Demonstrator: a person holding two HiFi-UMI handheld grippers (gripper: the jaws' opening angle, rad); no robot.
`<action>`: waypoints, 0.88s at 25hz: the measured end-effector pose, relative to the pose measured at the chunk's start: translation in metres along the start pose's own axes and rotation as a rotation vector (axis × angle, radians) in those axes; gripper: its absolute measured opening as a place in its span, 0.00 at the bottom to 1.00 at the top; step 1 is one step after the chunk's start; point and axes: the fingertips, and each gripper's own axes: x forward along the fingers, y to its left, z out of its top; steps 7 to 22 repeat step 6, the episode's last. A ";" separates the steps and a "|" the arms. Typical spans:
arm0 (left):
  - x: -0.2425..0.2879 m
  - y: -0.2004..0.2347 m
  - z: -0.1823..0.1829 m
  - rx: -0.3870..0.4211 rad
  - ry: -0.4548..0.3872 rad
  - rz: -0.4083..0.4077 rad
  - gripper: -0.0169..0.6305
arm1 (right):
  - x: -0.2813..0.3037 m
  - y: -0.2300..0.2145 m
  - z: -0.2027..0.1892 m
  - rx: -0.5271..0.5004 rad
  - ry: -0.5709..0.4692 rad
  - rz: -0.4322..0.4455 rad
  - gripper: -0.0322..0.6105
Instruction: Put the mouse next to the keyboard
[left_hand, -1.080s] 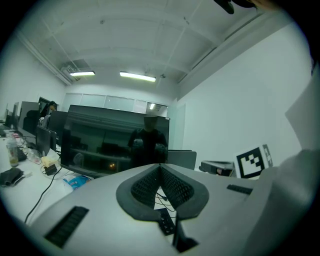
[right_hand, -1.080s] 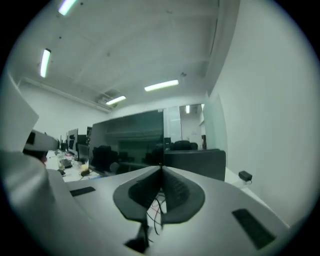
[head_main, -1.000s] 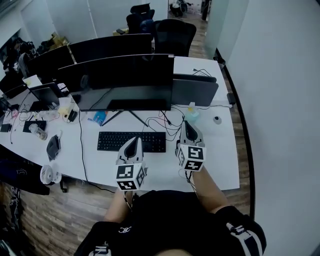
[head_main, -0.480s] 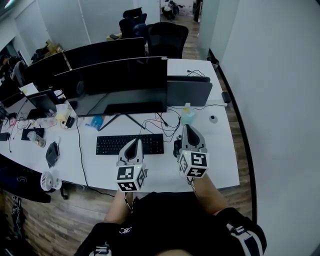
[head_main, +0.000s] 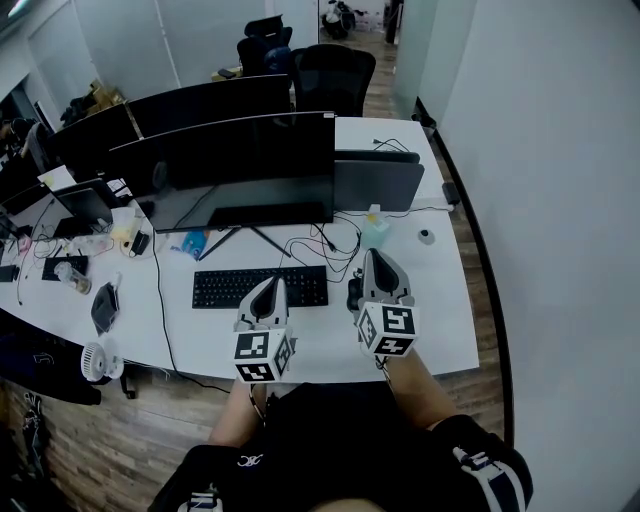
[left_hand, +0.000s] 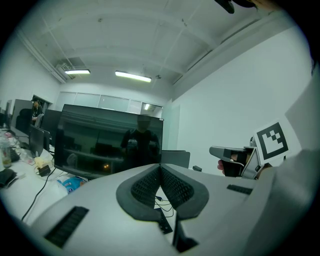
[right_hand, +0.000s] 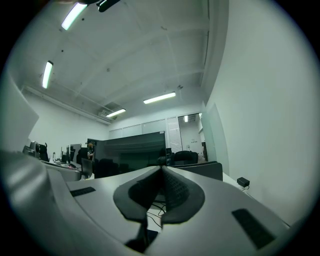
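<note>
Mouse (head_main: 352, 294), head view: a small dark body, read as the mouse, lay on the white table (head_main: 440, 312) just beside the right end of the keyboard (head_main: 255, 288). Its right side was partly covered by the right claw (head_main: 375, 254). This placement appeared to match what the task calls for, within reach of a right hand at the keys. The right claw hung directly over that spot, pointing toward the monitor (head_main: 240, 170), probably because the mouse had been handled from that side. The left claw (head_main: 270, 283) hovered over the front edge of the keyboard, apart from the mouse and taking no part in it. Loose cables (head_main: 325, 243) lay behind the keyboard; whether one ran to the mouse could not be told.

Left gripper view: the two ribbed pads met along one line with nothing between them, so the left claw was clenched and empty. It aimed level at the monitor, not down at the table, consistent with an idle pose. The mouse did not show here.

Right gripper view: the pads were likewise pressed together with nothing held, so the right claw was clenched and empty. Its line of sight ran above the table toward the monitors, which suggested no grasp was being set up. The mouse lay below this view.
</note>
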 end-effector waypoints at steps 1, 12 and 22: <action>-0.001 0.000 0.000 0.000 -0.001 -0.001 0.05 | -0.001 0.001 0.000 0.000 0.000 0.001 0.07; -0.006 0.005 0.000 -0.001 -0.005 0.002 0.05 | -0.005 0.008 -0.002 -0.001 0.002 0.006 0.07; -0.006 0.005 0.000 -0.001 -0.005 0.002 0.05 | -0.005 0.008 -0.002 -0.001 0.002 0.006 0.07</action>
